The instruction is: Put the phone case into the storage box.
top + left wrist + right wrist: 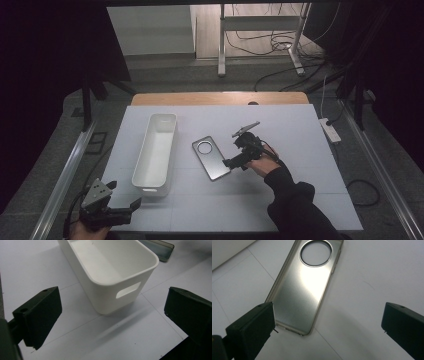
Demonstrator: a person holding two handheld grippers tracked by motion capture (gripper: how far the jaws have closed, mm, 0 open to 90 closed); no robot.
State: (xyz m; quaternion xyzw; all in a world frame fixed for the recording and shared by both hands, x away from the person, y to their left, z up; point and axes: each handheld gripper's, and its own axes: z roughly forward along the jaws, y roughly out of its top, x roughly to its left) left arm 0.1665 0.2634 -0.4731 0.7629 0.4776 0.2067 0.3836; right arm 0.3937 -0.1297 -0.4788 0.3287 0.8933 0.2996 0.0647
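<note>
We see the right claw (231,163) hovering at the right edge of the flat, grey metallic phone case with a round camera hole (211,157), its jaws spread wide apart and gripping nothing; in the right gripper view the phone case (304,290) lies flat on the white desk (367,277), the left jaw just over its near corner, the right jaw well apart from it over bare desk; the case sits near the middle of the desk (300,135), just right of the long white plastic bin with a slot handle (155,150), its round hole toward the far end; the left claw (131,206) waits at the near left corner, jaws likewise open and holding nothing; in the left gripper view the bin (112,272) stands upright, apart from both jaws, its near end wall facing us.
</note>
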